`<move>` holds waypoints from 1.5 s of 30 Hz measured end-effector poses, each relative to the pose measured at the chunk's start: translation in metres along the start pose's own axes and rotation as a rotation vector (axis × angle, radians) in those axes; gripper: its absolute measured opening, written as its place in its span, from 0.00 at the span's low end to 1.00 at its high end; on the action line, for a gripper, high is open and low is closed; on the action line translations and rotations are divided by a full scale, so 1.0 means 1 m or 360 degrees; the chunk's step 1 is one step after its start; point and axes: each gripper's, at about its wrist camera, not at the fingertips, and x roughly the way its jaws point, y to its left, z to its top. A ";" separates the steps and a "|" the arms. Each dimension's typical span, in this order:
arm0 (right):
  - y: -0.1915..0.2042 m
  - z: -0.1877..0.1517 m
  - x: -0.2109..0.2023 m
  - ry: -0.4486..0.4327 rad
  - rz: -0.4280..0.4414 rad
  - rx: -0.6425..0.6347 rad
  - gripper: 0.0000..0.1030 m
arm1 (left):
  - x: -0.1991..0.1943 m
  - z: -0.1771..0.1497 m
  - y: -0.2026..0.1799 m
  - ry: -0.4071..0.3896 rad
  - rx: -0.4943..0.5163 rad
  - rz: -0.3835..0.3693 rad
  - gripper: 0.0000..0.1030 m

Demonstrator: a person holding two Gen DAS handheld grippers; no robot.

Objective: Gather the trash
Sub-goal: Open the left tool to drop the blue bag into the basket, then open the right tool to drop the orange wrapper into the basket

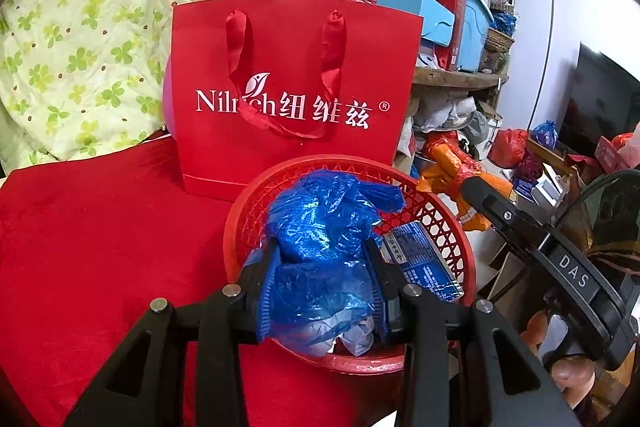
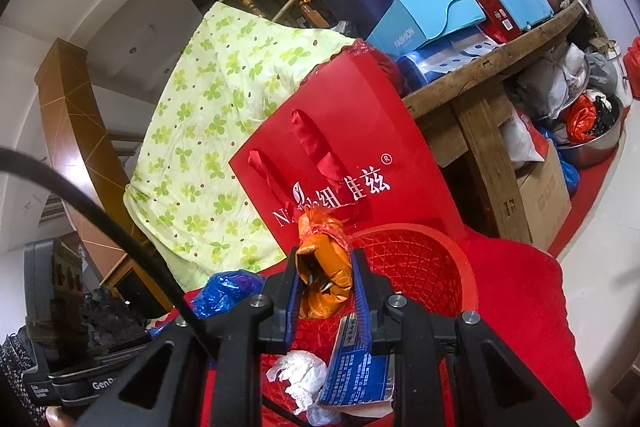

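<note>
Over the red basket (image 1: 460, 235) at the red cushion's (image 1: 100, 247) edge, the left gripper (image 1: 320, 259) clamps a blue plastic bag (image 1: 320, 223) and the right gripper (image 2: 324, 283) an orange wrapper (image 2: 324, 267), with a red gift bag (image 1: 292, 87) standing close behind the basket.

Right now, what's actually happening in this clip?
A person is collecting trash with two handheld grippers. The left gripper is shut on a crumpled blue plastic bag, held over the red mesh basket. The right gripper is clamped on an orange wrapper above the same basket. Already inside lie a blue printed packet and crumpled white tissue. A red gift bag stands behind the basket.
</note>
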 end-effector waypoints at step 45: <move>0.008 -0.010 0.015 0.0129 0.0118 0.0073 0.64 | -0.034 -0.033 0.044 -0.0045 0.0012 0.0456 0.84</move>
